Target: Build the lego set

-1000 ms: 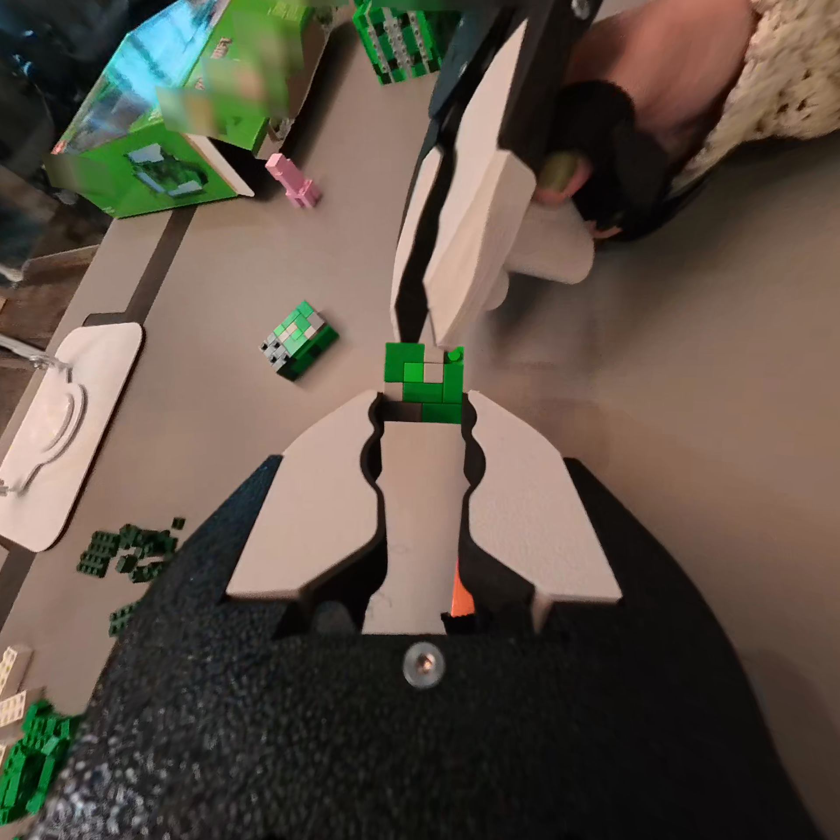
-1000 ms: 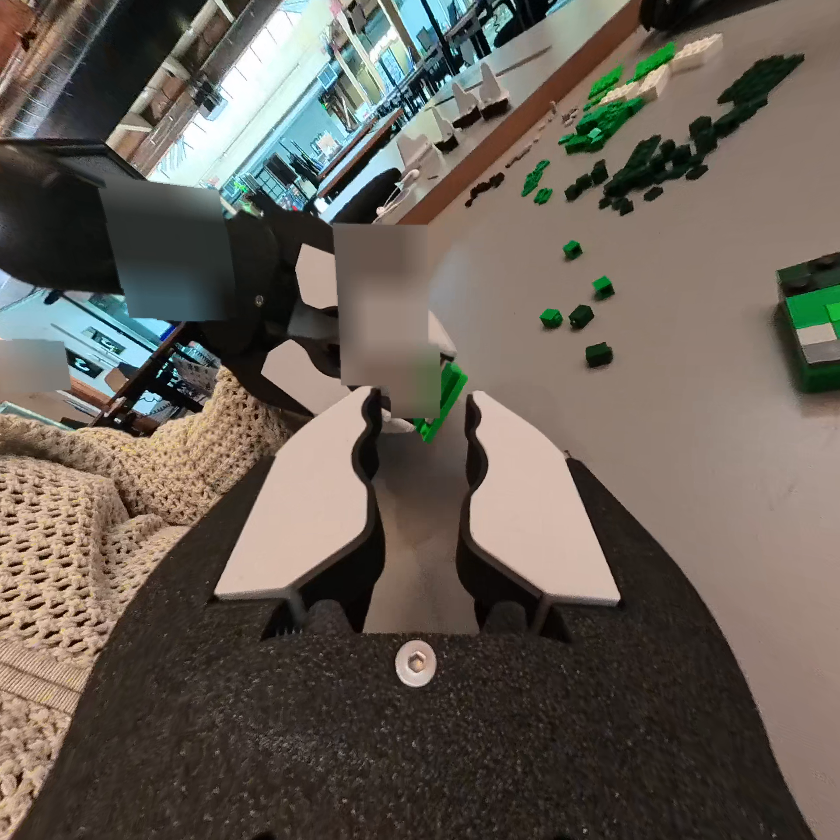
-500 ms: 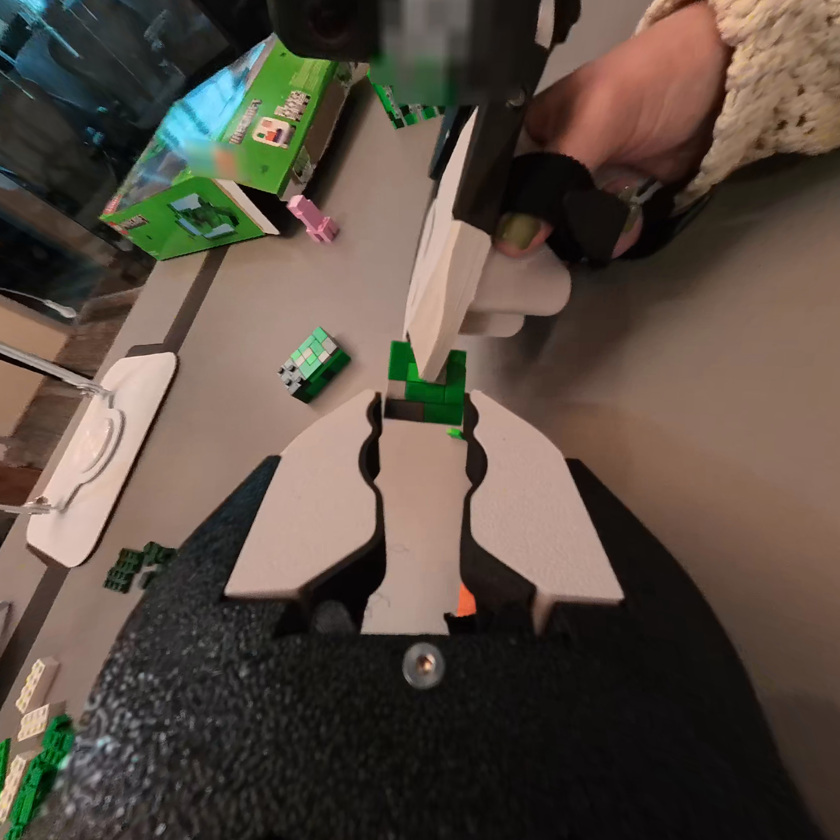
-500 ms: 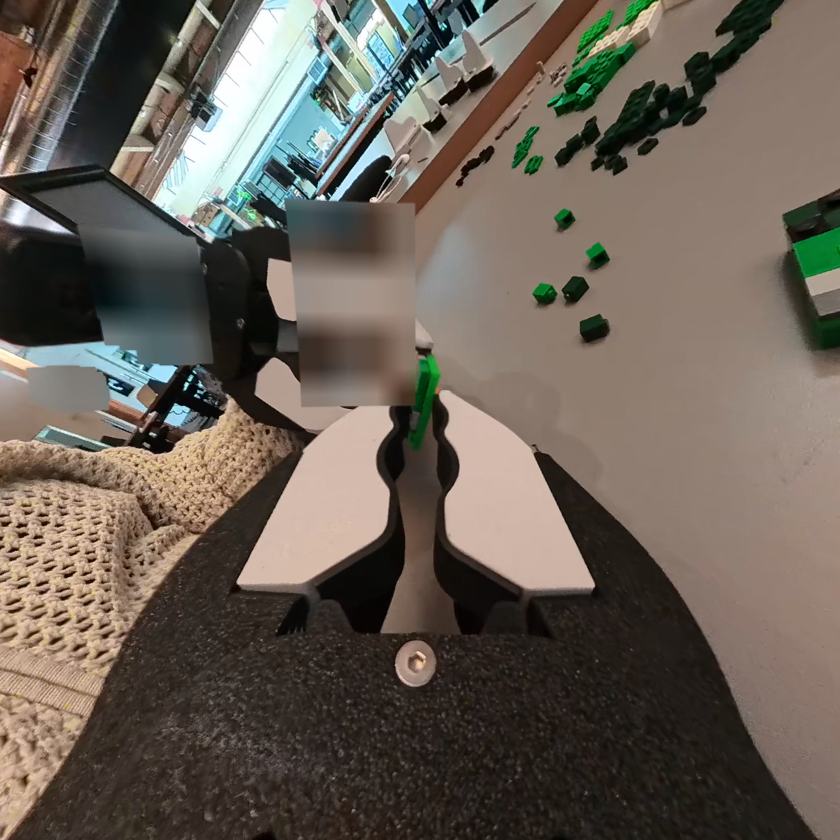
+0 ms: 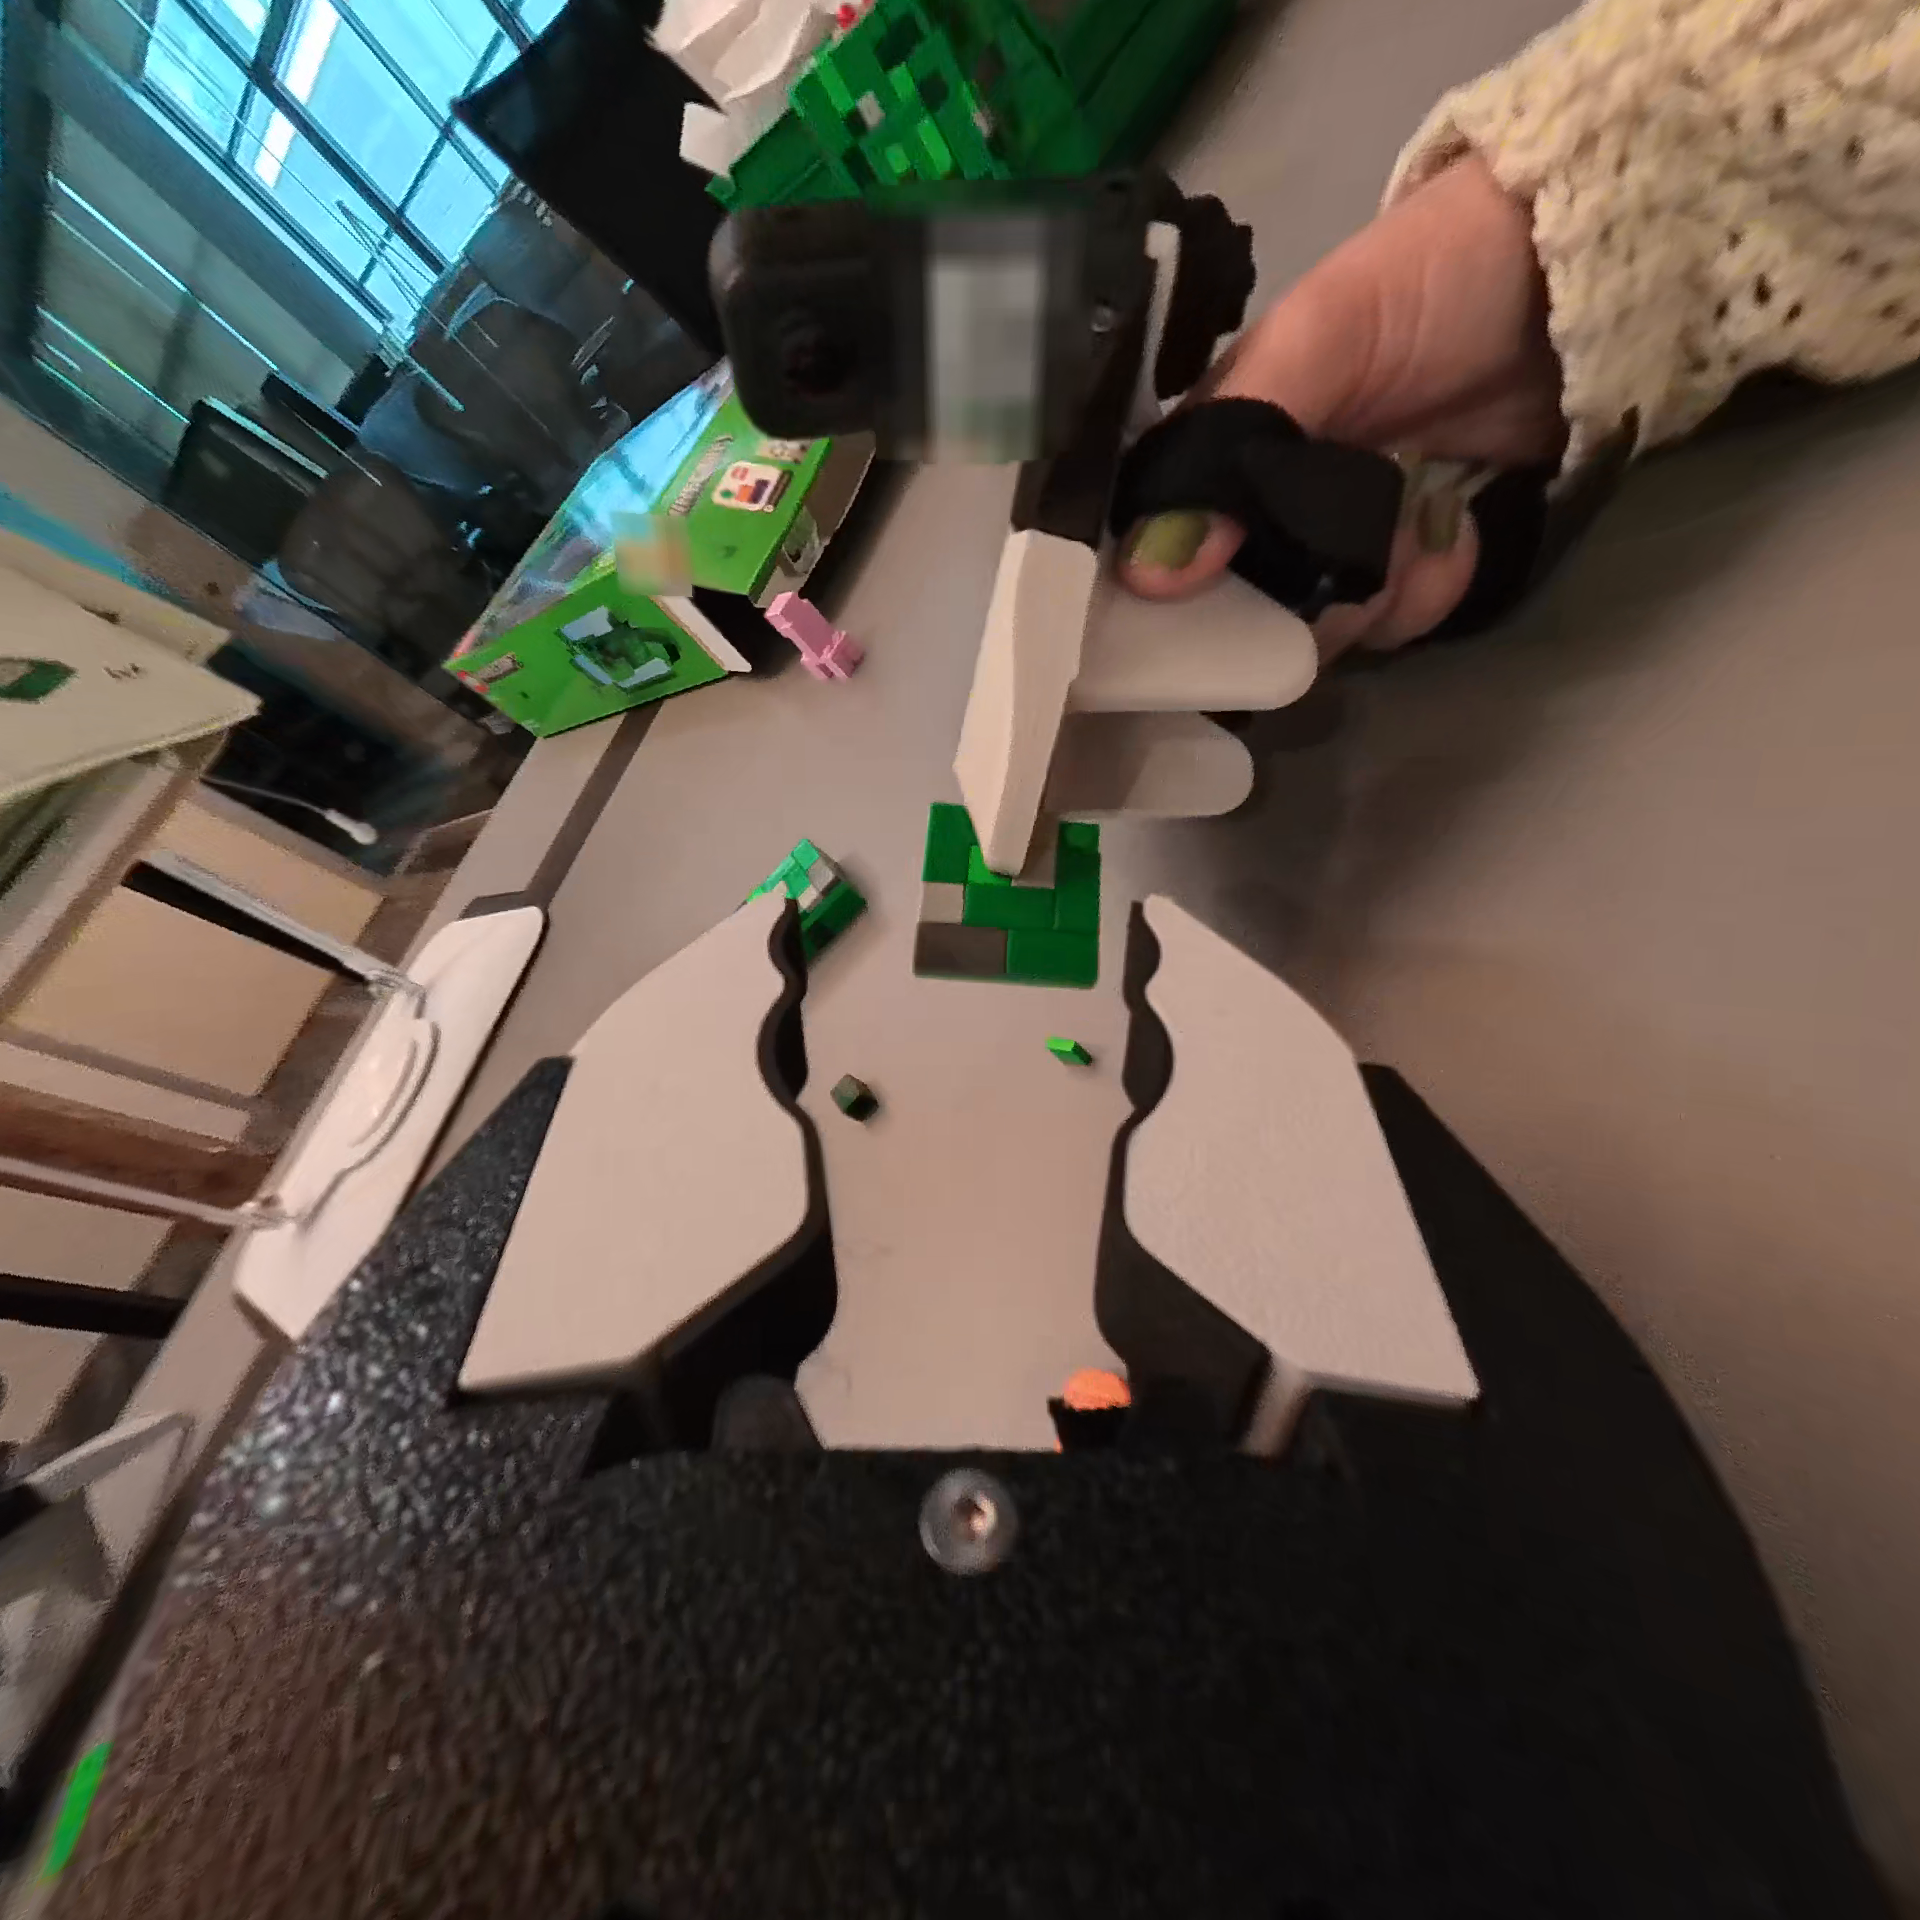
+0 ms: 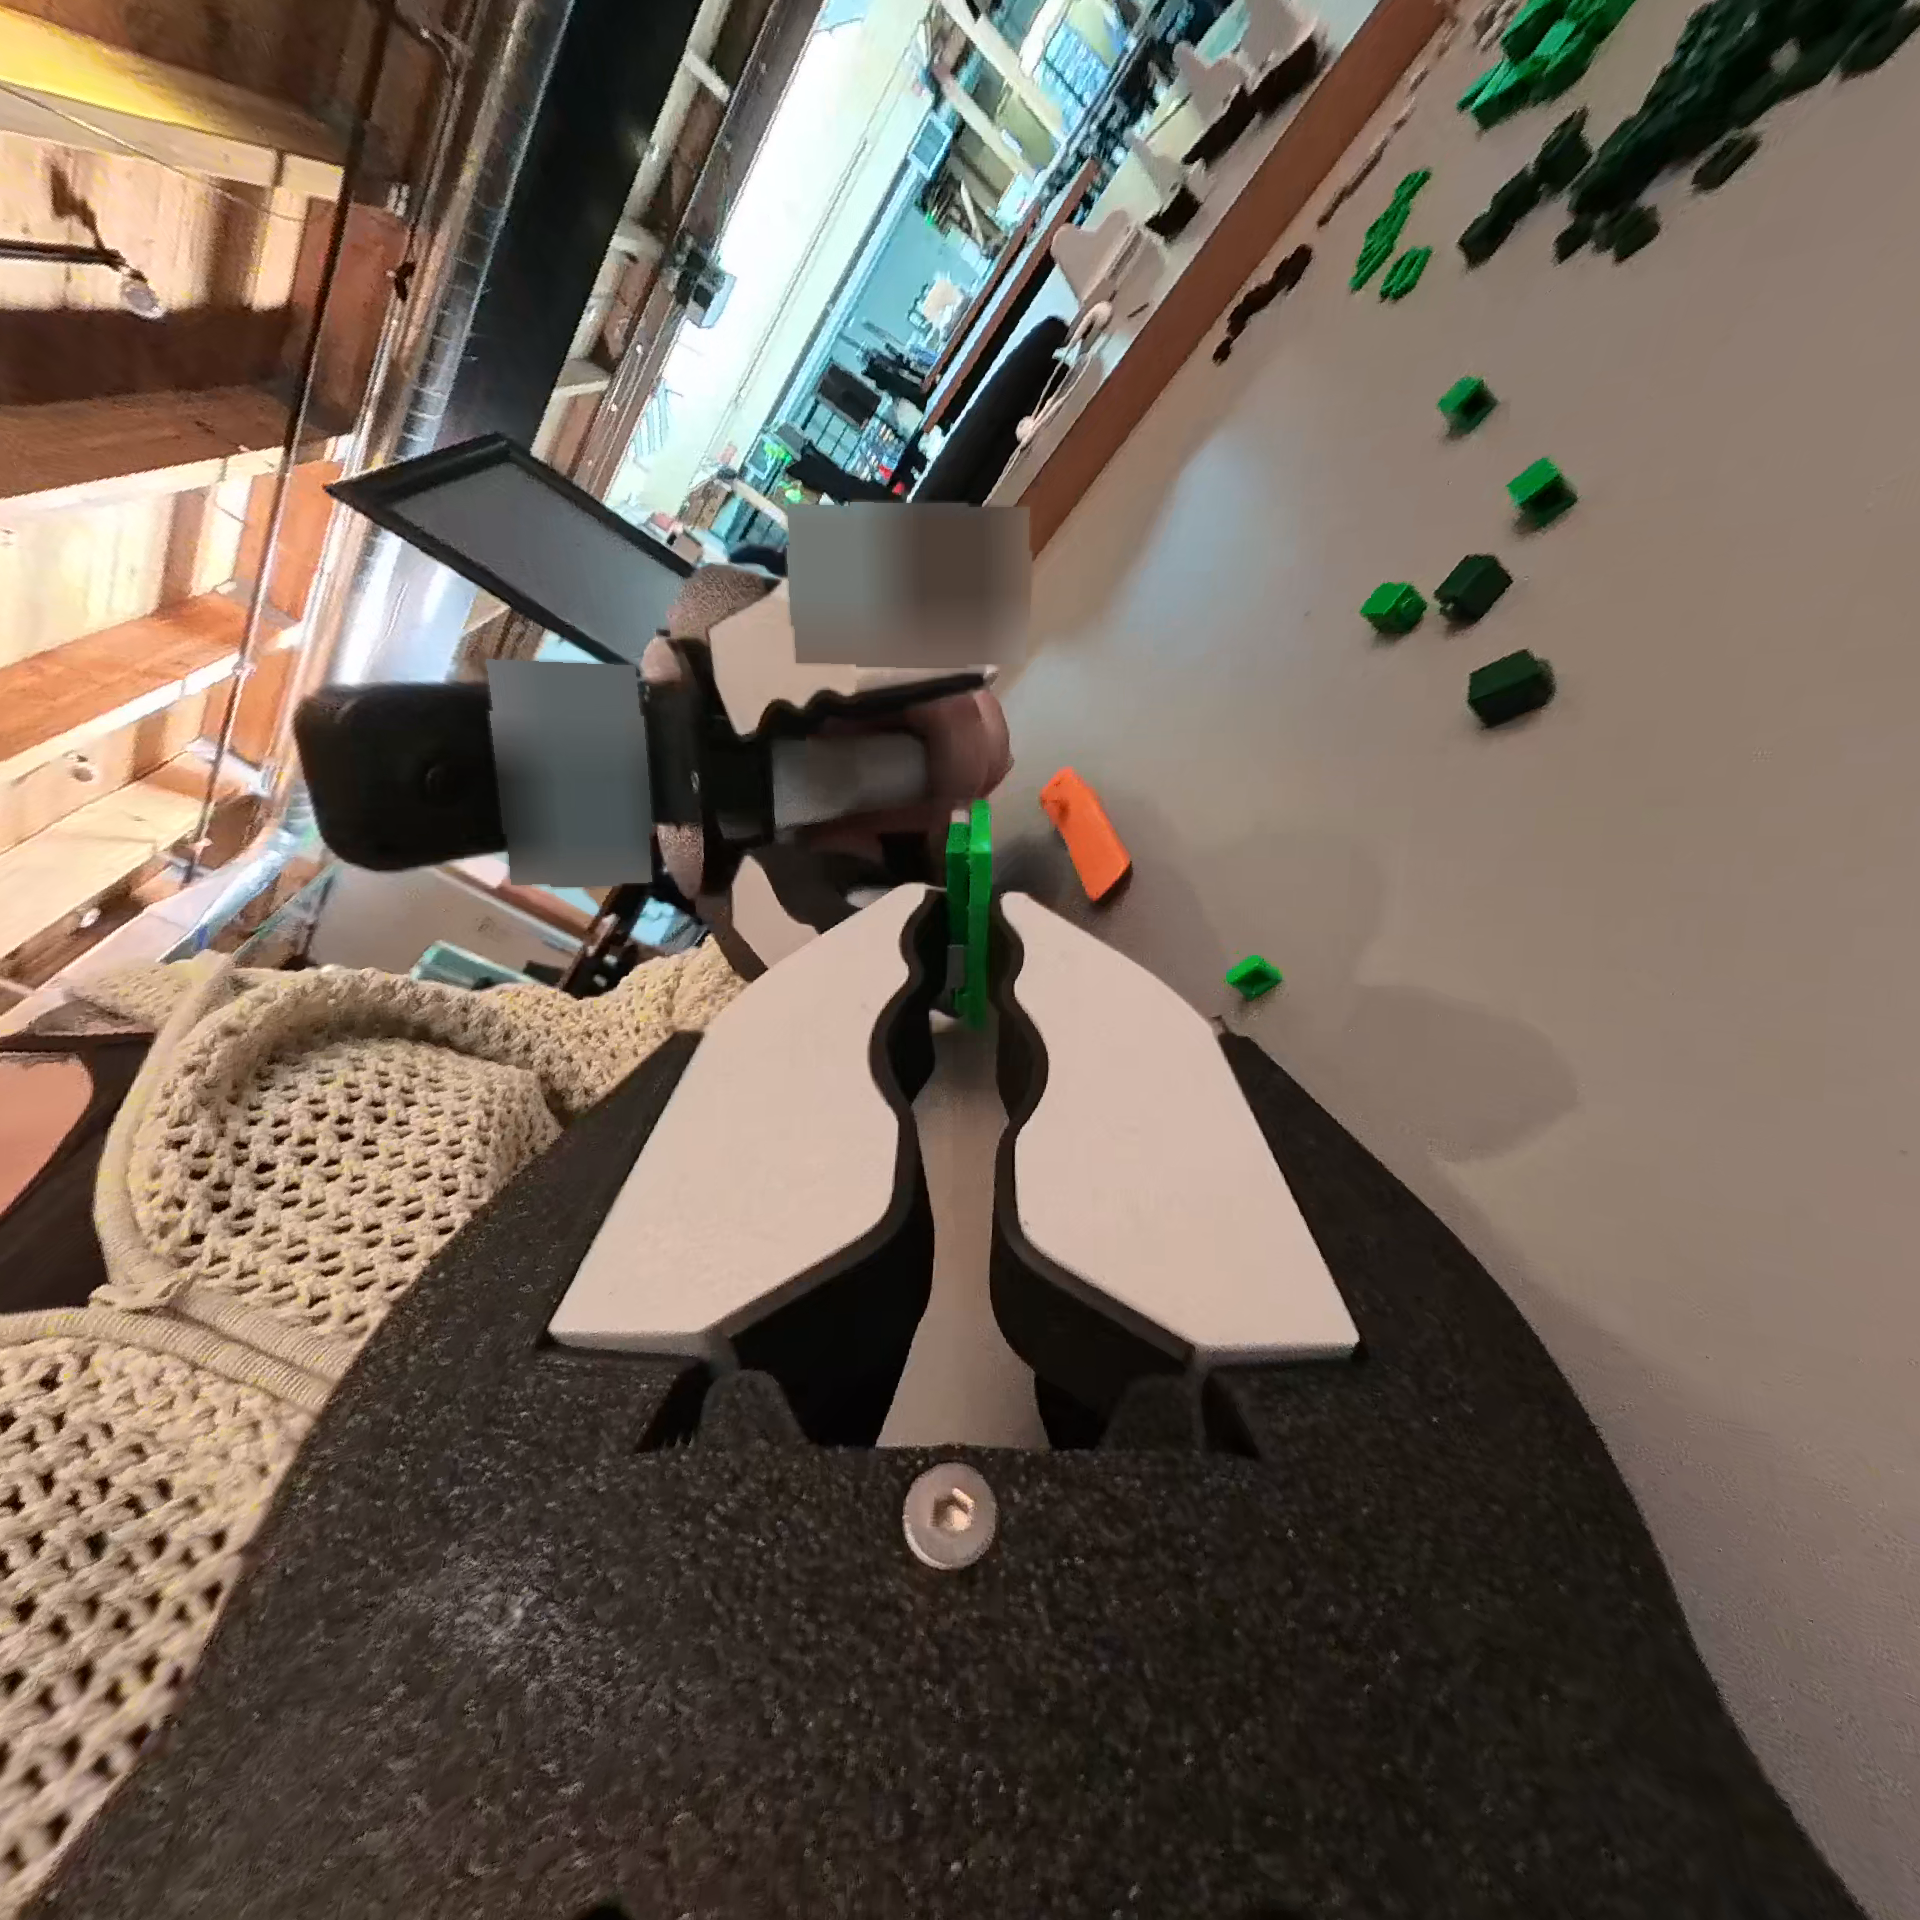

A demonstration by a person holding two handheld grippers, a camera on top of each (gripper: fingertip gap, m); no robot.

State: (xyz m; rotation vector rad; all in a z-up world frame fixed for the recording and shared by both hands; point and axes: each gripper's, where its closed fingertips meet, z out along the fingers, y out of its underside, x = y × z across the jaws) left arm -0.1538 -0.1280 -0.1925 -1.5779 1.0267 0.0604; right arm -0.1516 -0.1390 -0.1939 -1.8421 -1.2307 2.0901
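A flat green lego panel (image 5: 1023,920) with grey and dark squares is pinched from above by my right gripper (image 5: 1013,857). In the right wrist view the right gripper (image 6: 968,920) is shut on this panel (image 6: 971,847), which shows edge-on between the fingers. My left gripper (image 5: 966,920) is open wide and empty. Its fingertips stand on either side of the panel, a little short of it and not touching. Two tiny loose green pieces (image 5: 854,1096) (image 5: 1070,1049) lie on the grey table (image 5: 1507,987) between the left fingers.
A small green-grey lego block (image 5: 826,894) lies by the left fingertip. A pink figure (image 5: 816,634), a green box (image 5: 634,592) and a large green model (image 5: 904,94) stand farther back. A white board (image 5: 395,1091) lies left. An orange tool (image 6: 1086,831) and loose green bricks (image 6: 1512,686) lie on the table. The grippers are tip to tip, or close to it.
My left gripper has opened, let go of the panel and drawn back. My right gripper has shut on the panel and now holds it alone.
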